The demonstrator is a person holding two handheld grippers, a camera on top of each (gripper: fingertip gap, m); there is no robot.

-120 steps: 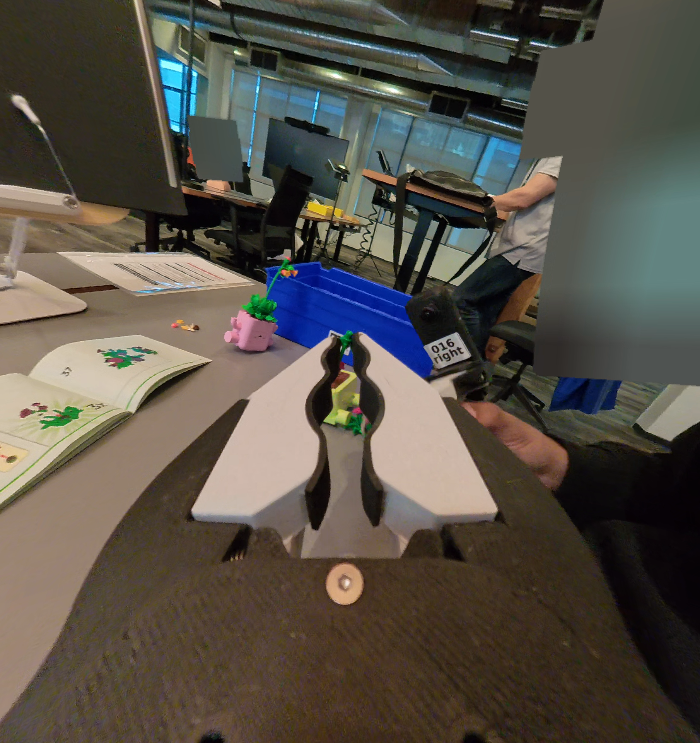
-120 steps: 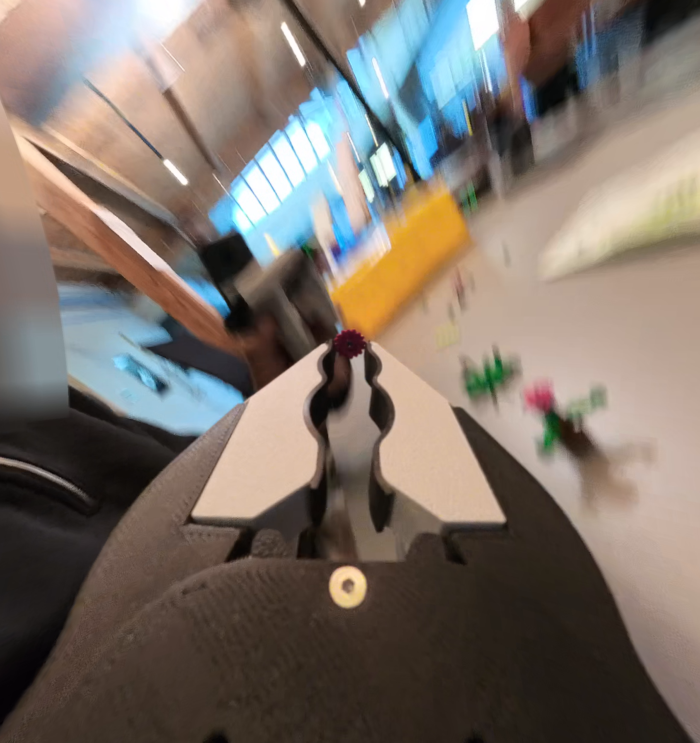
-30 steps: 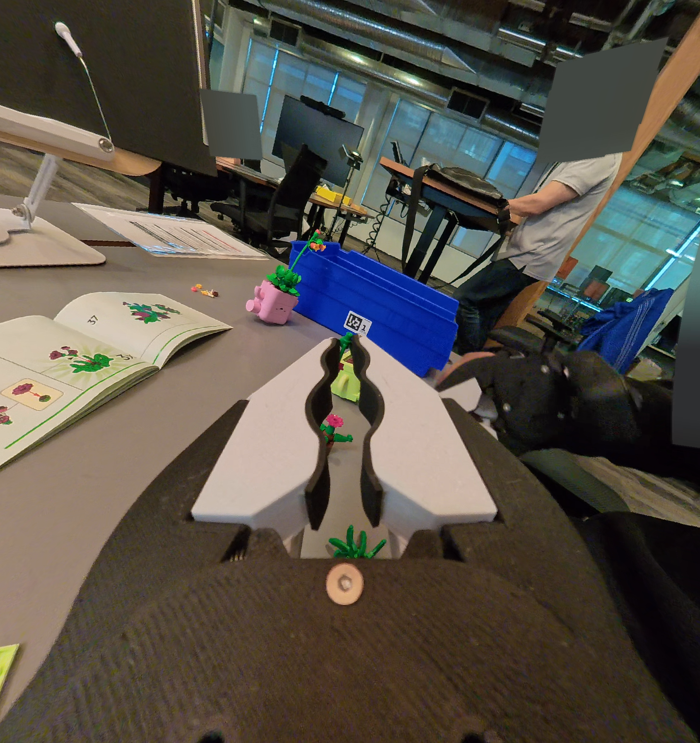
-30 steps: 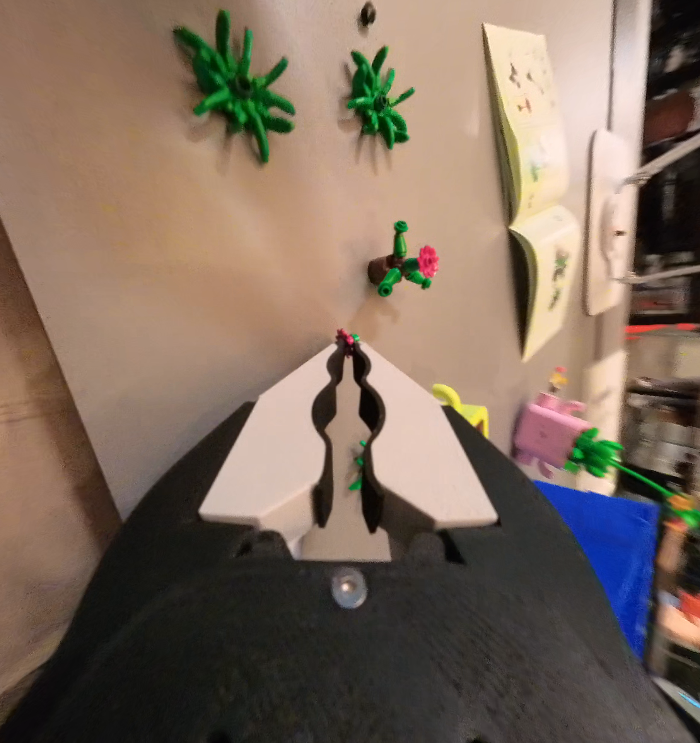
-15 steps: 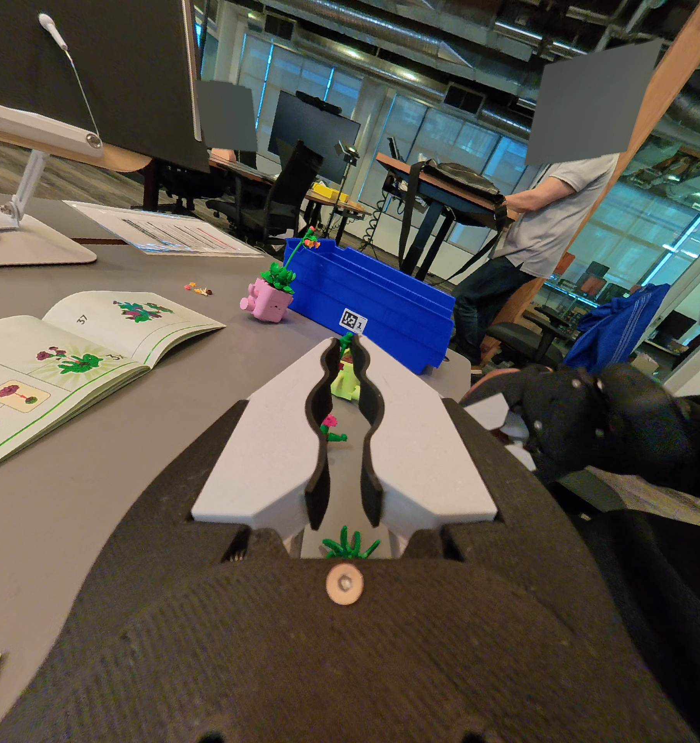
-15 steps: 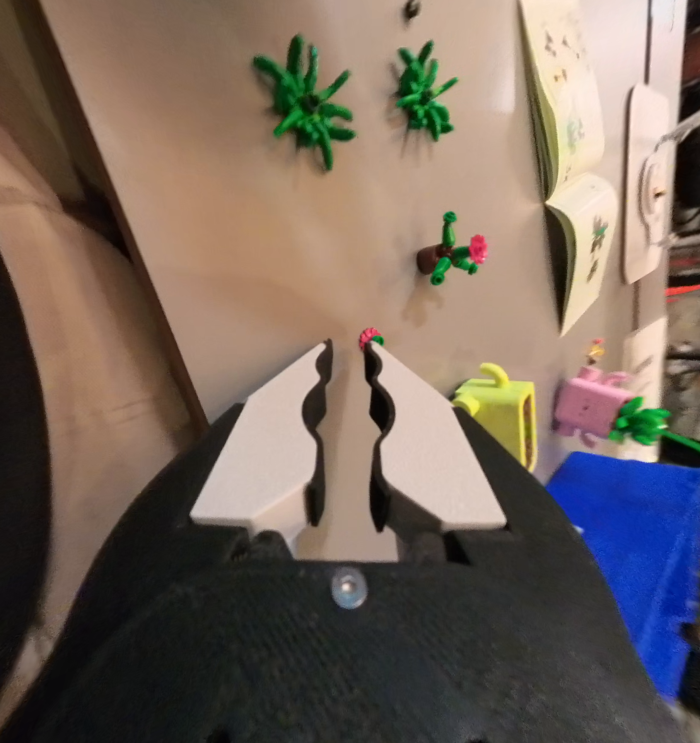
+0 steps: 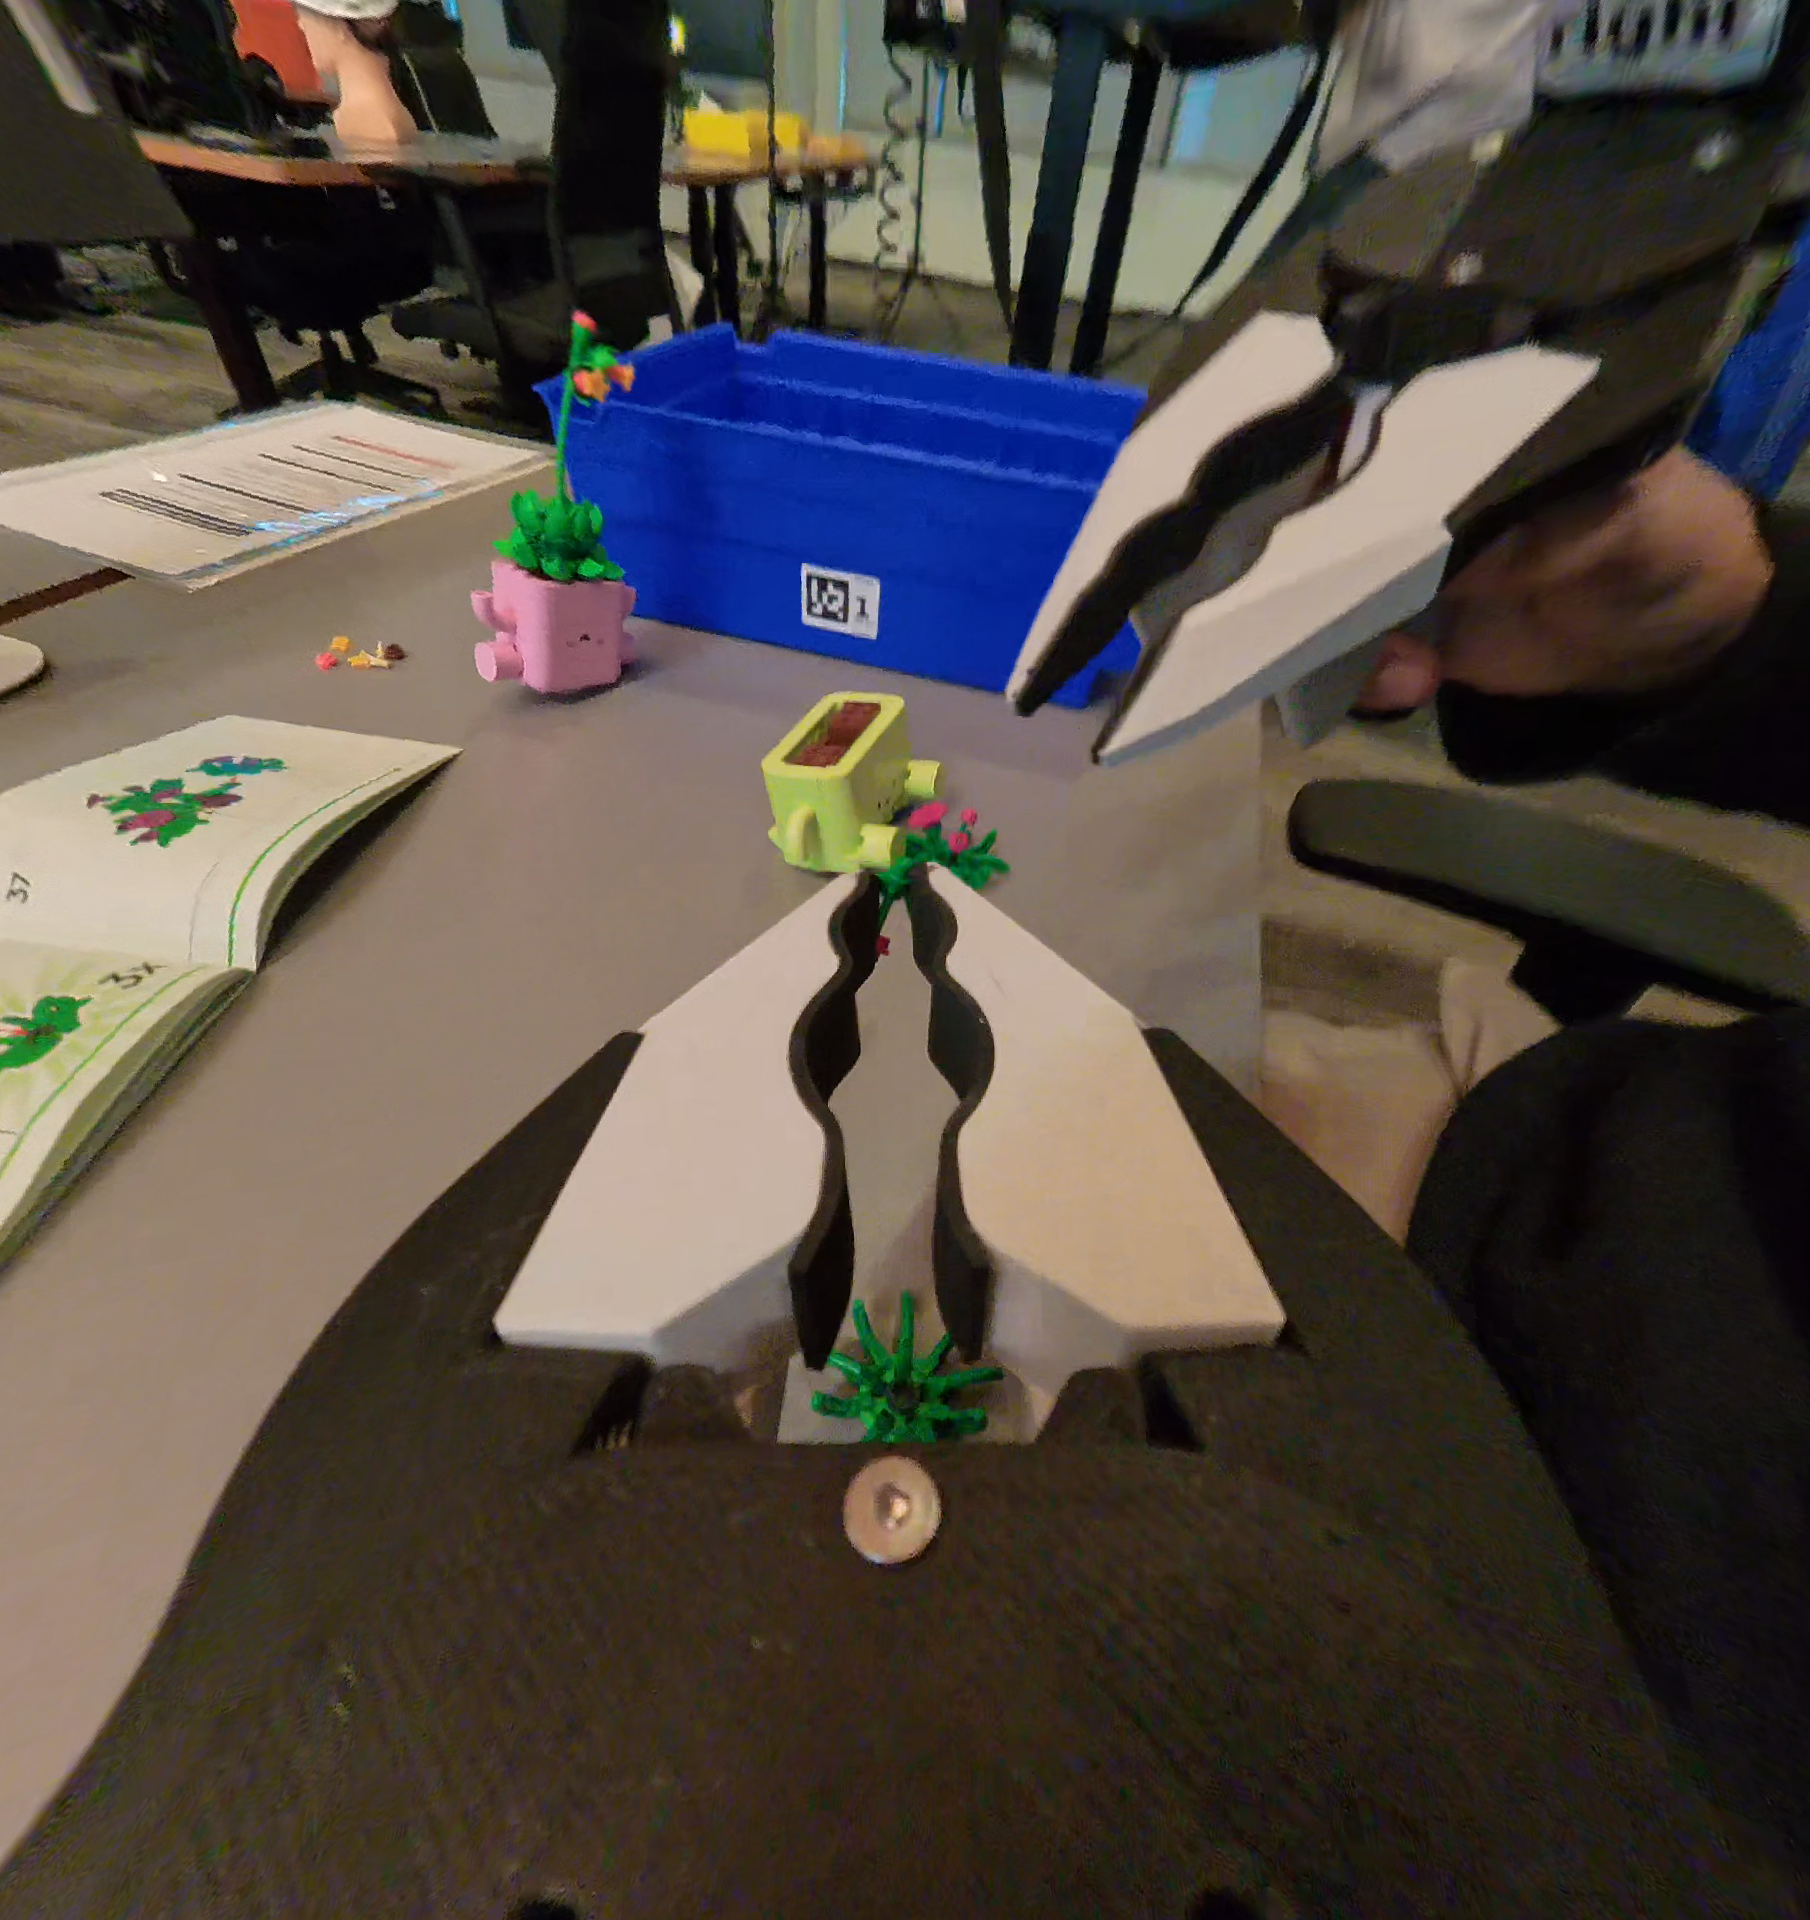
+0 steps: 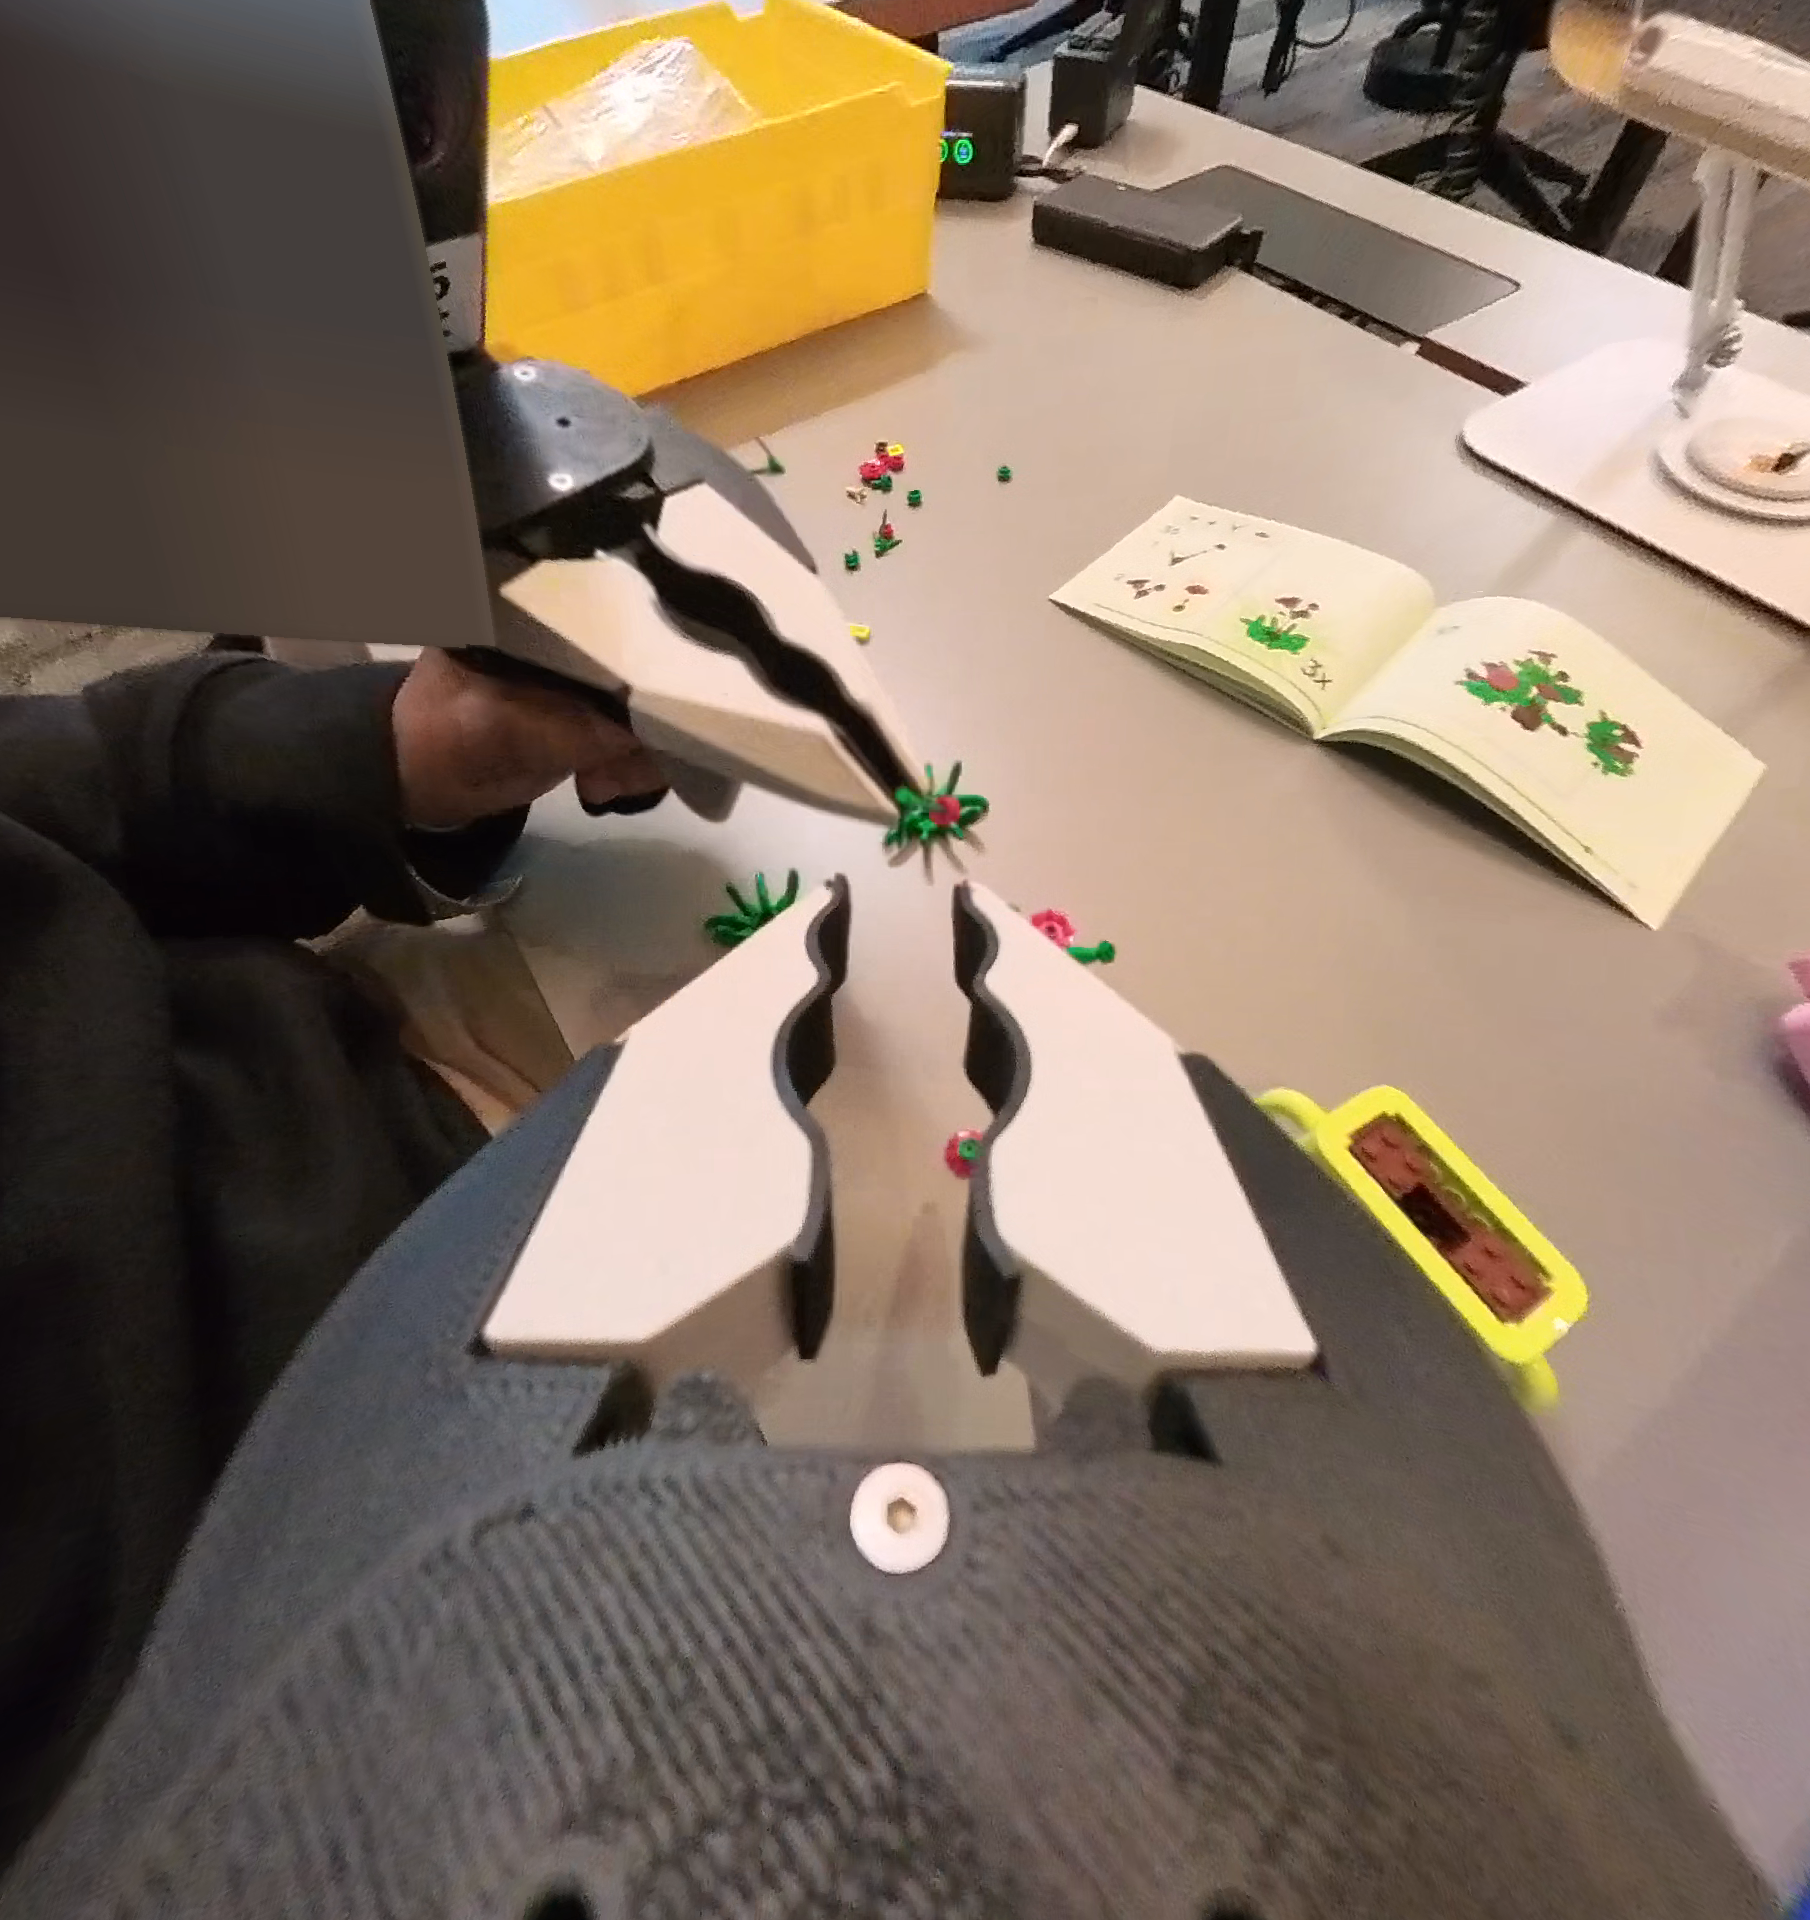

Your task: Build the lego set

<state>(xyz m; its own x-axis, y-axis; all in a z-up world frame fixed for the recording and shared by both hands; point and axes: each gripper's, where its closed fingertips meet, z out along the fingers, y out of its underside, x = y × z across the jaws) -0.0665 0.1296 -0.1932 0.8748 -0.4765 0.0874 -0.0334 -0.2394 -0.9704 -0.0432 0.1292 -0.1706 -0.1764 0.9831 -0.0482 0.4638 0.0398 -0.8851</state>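
progress: partway through, by my reading. pink pot point(image 7: 553, 636) stands finished-looking near the blue bin point(image 7: 859, 488), leafy top and a tall stem with orange blooms in it. lime-yellow pot point(image 7: 839, 795) is built as a shell with brown studs showing on top but nothing planted in it. flower sprig point(image 7: 945, 840), green leaves with pink blooms, is pinched at its stem in the tips of the left gripper point(image 7: 893, 894), lifted just beside the lime pot. right gripper point(image 8: 893, 899) has its fingers spread, nothing between them.

left to do, as i judge it: seat the sprig and the other greenery in the lime pot. loose parts lie on the grey table point(image 8: 1296, 987): a green leaf cluster point(image 8: 750, 902) by the table edge, a pink flower with green bit point(image 8: 1069, 933), a small red-and-green piece point(image 8: 963, 1148) under the right gripper, and a scatter of tiny bits point(image 8: 885, 488) near the yellow bin point(image 8: 714, 197). instruction booklet point(image 8: 1420, 686) lies open.

change from half a second back: right gripper then had a small red flower at one fingertip; now it carries nothing and a like piece lies on the table beneath it. left gripper's view has dropped lower toward the table, with the lime pot closer, and the right gripper has risen into the upper right of that view.
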